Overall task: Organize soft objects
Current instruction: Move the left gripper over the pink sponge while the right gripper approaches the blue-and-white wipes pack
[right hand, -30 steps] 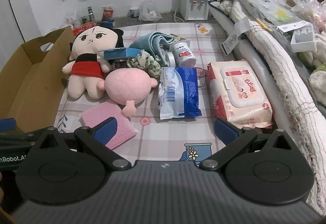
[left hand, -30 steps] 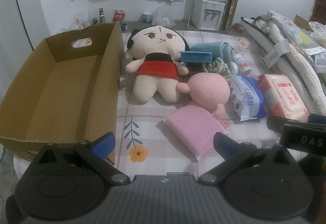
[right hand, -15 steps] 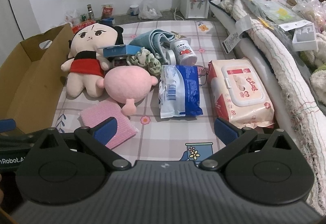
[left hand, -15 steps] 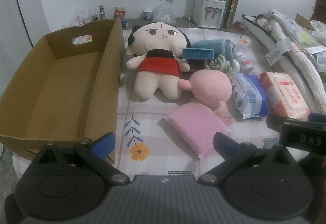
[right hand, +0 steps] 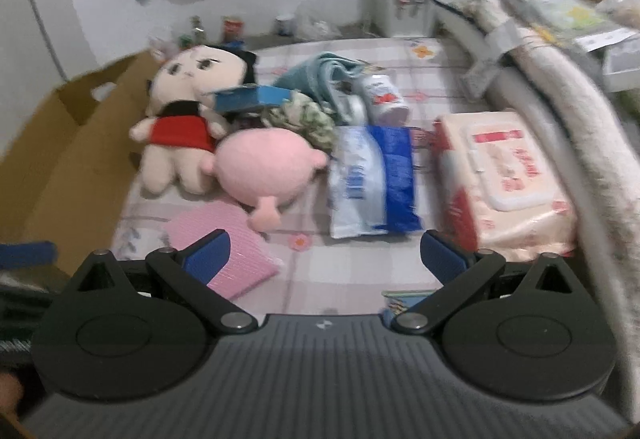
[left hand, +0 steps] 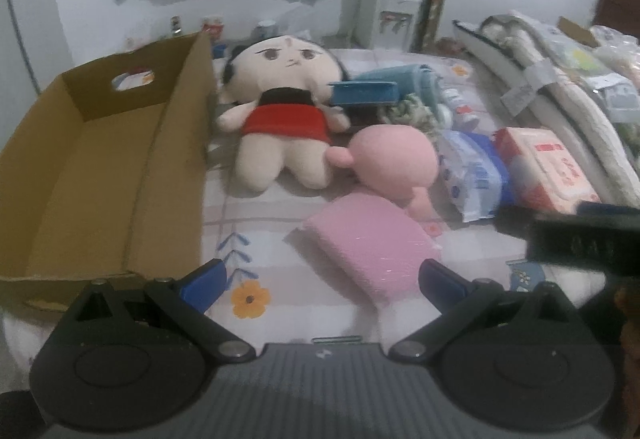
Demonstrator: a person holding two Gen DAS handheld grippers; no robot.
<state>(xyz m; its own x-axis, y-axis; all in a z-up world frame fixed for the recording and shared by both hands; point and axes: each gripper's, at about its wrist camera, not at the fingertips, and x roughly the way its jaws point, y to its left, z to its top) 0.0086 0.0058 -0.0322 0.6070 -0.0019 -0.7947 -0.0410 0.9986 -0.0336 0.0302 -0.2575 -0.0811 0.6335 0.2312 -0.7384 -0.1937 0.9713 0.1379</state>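
Going left to right, the cardboard box sits empty, with the doll, the pink plush and the pink pad lying beside it on the bed. Since a second ago we have closed in: everything looms larger and blurred. Our left claw and right claw both gape wide, holding nothing, so sorting has not begun.

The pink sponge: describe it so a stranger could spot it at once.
Start at the cardboard box, then the big-headed doll in red beside it. Nearer the camera lies the pink sponge, flat and rectangular, unlike the round pink plush behind it.
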